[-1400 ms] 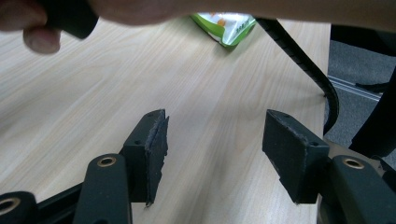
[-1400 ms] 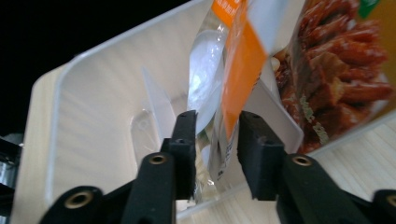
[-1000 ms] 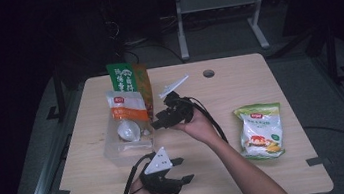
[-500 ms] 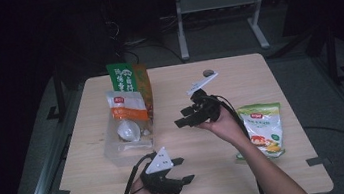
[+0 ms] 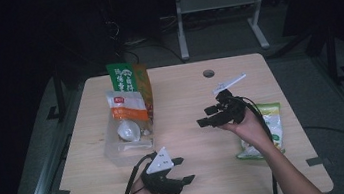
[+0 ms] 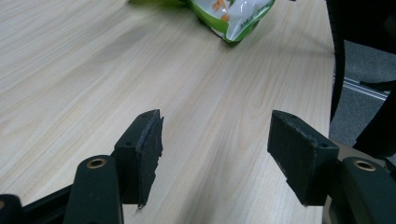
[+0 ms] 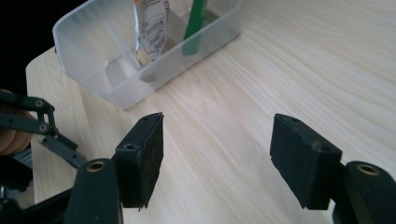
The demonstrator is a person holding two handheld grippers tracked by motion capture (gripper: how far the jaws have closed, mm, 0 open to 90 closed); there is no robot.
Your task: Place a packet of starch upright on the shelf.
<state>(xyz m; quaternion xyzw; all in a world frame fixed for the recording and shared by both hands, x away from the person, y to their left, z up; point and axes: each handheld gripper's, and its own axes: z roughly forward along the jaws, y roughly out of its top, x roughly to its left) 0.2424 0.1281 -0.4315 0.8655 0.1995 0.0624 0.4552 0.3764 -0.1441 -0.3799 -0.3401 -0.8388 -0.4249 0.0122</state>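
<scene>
The clear plastic bin (image 5: 128,145) sits on the left half of the wooden table (image 5: 185,100), with two snack packets standing in it: a tall green-and-orange bag (image 5: 130,82) at the far end and a silvery pouch with an orange band (image 5: 125,110) leaning in front of it; in the right gripper view the same bin (image 7: 140,74) lies ahead and to the left of the jaws, its near wall see-through, the pouch (image 7: 152,23) and a green edge of the bag (image 7: 195,23) rising inside it. The right gripper (image 5: 208,121) hangs above the middle of the table, well apart from the bin and pointing toward it; its jaws have just been opening and now stand wide, with nothing between them but bare wood. Just behind that hand, near the table's right edge, a green-and-white snack bag (image 5: 265,130) lies flat; the left gripper view catches one corner of it (image 6: 233,16) far ahead. The left gripper (image 5: 183,170) rests low at the near edge of the table, to the right of the bin's near corner; its jaws are spread wide too and hold nothing; their pads frame only tabletop (image 6: 116,70).
</scene>
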